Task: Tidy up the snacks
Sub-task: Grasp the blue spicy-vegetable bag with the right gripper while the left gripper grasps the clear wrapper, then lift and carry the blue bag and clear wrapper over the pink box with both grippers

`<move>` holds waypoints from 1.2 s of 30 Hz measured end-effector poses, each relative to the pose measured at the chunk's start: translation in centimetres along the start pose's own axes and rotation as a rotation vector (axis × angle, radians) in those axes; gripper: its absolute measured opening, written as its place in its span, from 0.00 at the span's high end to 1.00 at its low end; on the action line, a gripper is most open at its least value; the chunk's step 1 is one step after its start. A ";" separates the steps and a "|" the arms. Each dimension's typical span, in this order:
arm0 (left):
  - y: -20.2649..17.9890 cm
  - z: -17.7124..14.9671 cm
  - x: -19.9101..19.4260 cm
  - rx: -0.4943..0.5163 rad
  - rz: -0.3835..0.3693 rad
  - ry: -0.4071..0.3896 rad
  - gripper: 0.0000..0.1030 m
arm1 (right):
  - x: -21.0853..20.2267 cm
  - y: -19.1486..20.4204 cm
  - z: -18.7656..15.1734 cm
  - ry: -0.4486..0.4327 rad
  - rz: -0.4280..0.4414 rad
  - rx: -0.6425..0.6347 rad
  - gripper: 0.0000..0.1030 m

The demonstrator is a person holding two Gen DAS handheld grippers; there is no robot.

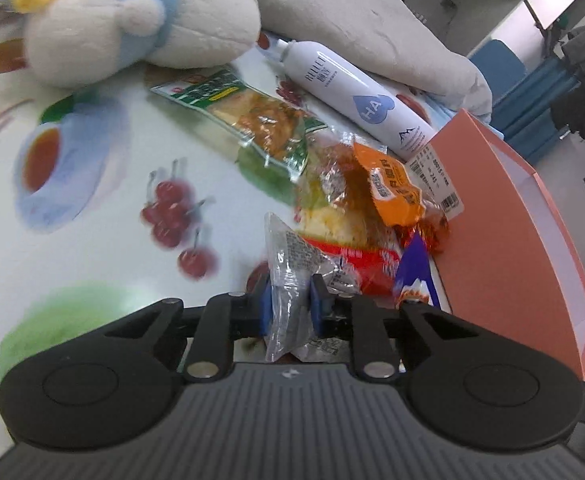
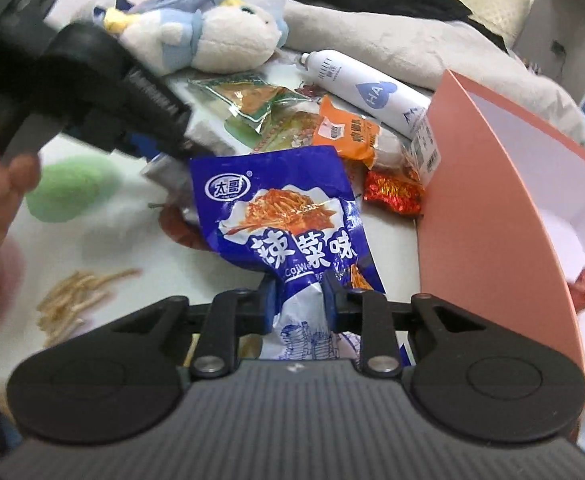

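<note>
My left gripper (image 1: 290, 300) is shut on a clear silvery snack packet (image 1: 288, 264), held just above the tablecloth. My right gripper (image 2: 298, 296) is shut on the bottom of a blue snack bag (image 2: 280, 208) with an orange noodle picture. A pile of snacks lies ahead: a green packet (image 1: 248, 112), an orange packet (image 1: 396, 188), a red foil sweet (image 2: 392, 192) and a red bag (image 1: 356, 264). A salmon-pink box (image 1: 504, 240) stands open at the right, also in the right wrist view (image 2: 476, 208). The left gripper's body (image 2: 104, 92) shows at the upper left of the right wrist view.
A white spray bottle (image 1: 352, 92) lies behind the snacks against a grey cushion (image 1: 372, 28). A white and blue plush toy (image 1: 132, 16) sits at the back left. The tablecloth (image 1: 92, 200) has fruit prints. A red item (image 2: 584, 284) lies inside the box.
</note>
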State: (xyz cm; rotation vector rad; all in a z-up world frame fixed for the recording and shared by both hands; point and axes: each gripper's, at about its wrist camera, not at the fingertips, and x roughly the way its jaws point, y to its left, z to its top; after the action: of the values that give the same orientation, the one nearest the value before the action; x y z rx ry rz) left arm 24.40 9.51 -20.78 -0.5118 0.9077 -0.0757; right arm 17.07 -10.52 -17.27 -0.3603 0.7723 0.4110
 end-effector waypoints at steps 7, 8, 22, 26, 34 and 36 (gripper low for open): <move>-0.4 -3.2 -4.0 -0.003 0.117 -0.033 0.80 | -2.0 -1.3 -0.5 -0.019 0.058 0.197 0.74; -0.4 -3.6 -4.4 0.003 0.130 -0.032 0.80 | -2.3 -1.3 -0.6 -0.024 0.068 0.213 0.74; -1.8 -5.7 -8.2 -0.006 0.198 -0.017 0.83 | -3.4 -1.7 -0.4 -0.001 0.092 0.284 0.74; -3.2 -4.7 -8.7 0.023 0.195 -0.024 0.83 | -3.8 -1.8 0.7 0.001 0.096 0.276 0.74; -6.0 -1.7 -11.1 0.057 0.184 -0.082 0.83 | -6.5 -4.0 3.4 -0.048 0.145 0.329 0.74; -6.6 -0.8 -11.9 0.054 0.177 -0.101 0.83 | -7.3 -4.7 4.3 -0.061 0.157 0.344 0.74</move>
State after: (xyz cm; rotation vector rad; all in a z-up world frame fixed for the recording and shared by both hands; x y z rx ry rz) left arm 17.35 6.64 -9.48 -0.3803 0.8462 0.0861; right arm 17.12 -14.22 -8.32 0.0351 0.7983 0.4253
